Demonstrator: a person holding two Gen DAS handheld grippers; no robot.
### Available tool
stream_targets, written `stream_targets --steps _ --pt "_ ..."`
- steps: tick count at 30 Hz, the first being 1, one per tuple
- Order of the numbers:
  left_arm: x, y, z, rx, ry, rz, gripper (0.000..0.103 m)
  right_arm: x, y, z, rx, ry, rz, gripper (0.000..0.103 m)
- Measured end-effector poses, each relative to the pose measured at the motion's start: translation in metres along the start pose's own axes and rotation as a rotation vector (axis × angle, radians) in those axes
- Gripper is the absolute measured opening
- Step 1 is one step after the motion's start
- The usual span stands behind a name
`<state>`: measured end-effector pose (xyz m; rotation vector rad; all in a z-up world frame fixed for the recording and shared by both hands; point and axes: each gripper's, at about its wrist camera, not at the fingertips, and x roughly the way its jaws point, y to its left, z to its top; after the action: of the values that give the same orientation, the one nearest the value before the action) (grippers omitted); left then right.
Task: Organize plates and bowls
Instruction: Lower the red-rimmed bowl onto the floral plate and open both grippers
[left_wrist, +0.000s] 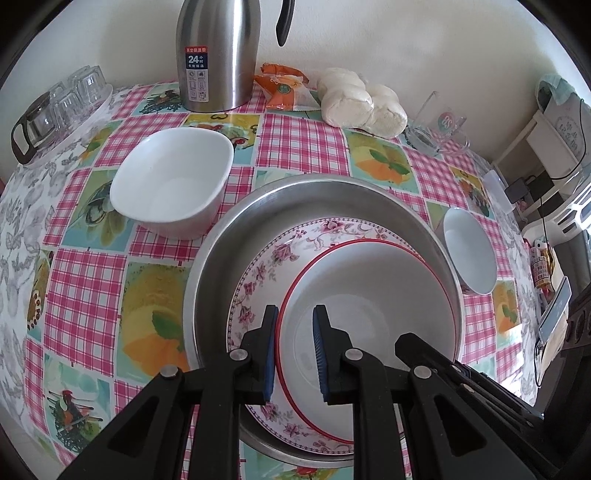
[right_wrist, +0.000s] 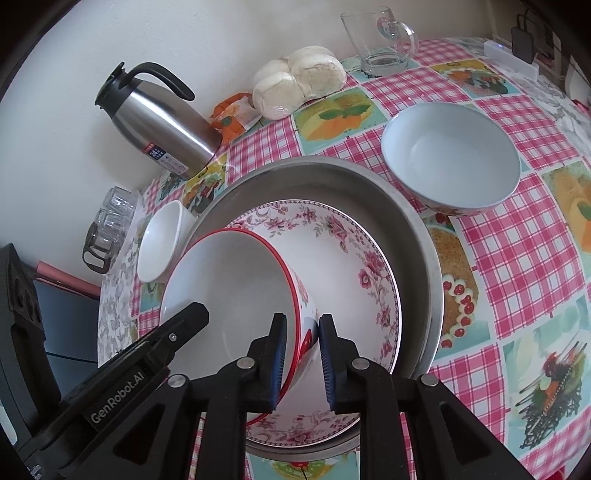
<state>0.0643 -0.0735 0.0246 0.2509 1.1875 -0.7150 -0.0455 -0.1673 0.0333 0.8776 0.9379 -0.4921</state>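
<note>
Currently both pairs of jaws straddle the rim of the red-rimmed bowl (left_wrist: 369, 295), one on each side. Left gripper (left_wrist: 295, 354): pads clamped on the bowl's near wall, one pad inside, one outside. Right gripper (right_wrist: 303, 362): the wall sits between the pads, outer pad showing a slight gap; whether it presses I cannot tell. Bowl is white inside, red band at the lip, red print outside; it sits tilted on the floral plate (right_wrist: 351, 251), pink blossoms round its border. Plate lies in a round metal pan (right_wrist: 413, 236), dull grey. Pan rests on a glossy tablecloth (left_wrist: 295, 140), pink gingham squares alternating with food pictures. Squarish white bowl (left_wrist: 173, 177) stands beside the pan; round white bowl (right_wrist: 450, 158) on the opposite side. Steel thermos (left_wrist: 218, 55) stands against the cream wall.
</note>
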Motion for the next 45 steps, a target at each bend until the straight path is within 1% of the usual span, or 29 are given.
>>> stream_targets --steps 4,6,12,16,19,21,25,27,31,32,33,34,35,37,40,42,43,45 --pt "0.001 -0.002 0.001 0.002 0.003 -0.008 0.017 0.0 0.0 0.001 -0.001 -0.002 -0.007 0.02" --pt "0.002 -0.003 0.001 0.004 0.006 -0.014 0.017 0.0 -0.001 0.001 0.0 -0.004 -0.008 0.021" --pt "0.003 -0.006 0.0 0.019 0.008 0.004 0.017 -0.002 -0.005 0.003 0.006 -0.004 -0.003 0.022" --pt "0.009 -0.004 -0.001 0.007 0.038 -0.01 0.017 -0.001 -0.006 0.002 0.008 -0.003 -0.001 0.022" --pt "0.012 0.0 -0.002 -0.008 0.052 0.013 0.017 -0.002 -0.006 0.002 0.003 -0.002 -0.001 0.022" --pt "0.01 0.003 -0.001 -0.021 0.049 0.014 0.02 -0.002 -0.007 0.002 0.002 -0.001 0.0 0.022" --pt "0.002 0.009 0.0 -0.041 0.038 0.002 0.02 -0.006 -0.009 0.003 0.006 -0.006 -0.011 0.022" --pt "-0.003 0.011 0.0 -0.048 0.033 -0.004 0.021 -0.009 -0.01 0.003 0.008 -0.01 -0.017 0.026" --pt "-0.014 0.01 0.001 -0.043 0.012 -0.001 0.021 -0.015 -0.011 0.005 0.009 -0.023 -0.016 0.026" --pt "-0.017 0.01 0.001 -0.042 0.006 -0.003 0.024 -0.017 -0.012 0.005 0.01 -0.026 -0.013 0.026" --pt "-0.02 0.009 0.002 -0.042 0.0 -0.005 0.031 -0.02 -0.012 0.006 0.008 -0.029 -0.012 0.026" --pt "-0.024 0.01 0.002 -0.042 -0.009 -0.006 0.035 -0.022 -0.012 0.007 0.006 -0.033 -0.011 0.026" --pt "-0.027 0.011 0.002 -0.045 -0.016 -0.005 0.041 -0.024 -0.012 0.007 0.007 -0.037 -0.01 0.026" --pt "-0.031 0.013 0.003 -0.056 -0.024 0.001 0.044 -0.031 -0.015 0.009 0.016 -0.05 -0.012 0.027" --pt "-0.035 0.02 0.003 -0.079 -0.025 0.023 0.05 -0.04 -0.018 0.012 0.021 -0.076 -0.037 0.034" --pt "-0.037 0.024 0.003 -0.103 -0.025 0.038 0.059 -0.046 -0.017 0.013 0.005 -0.099 -0.083 0.041" --pt "-0.037 0.027 0.003 -0.118 -0.024 0.042 0.059 -0.048 -0.016 0.014 -0.01 -0.108 -0.108 0.043" --pt "-0.036 0.031 0.002 -0.133 -0.019 0.041 0.06 -0.051 -0.014 0.014 -0.037 -0.112 -0.132 0.051"
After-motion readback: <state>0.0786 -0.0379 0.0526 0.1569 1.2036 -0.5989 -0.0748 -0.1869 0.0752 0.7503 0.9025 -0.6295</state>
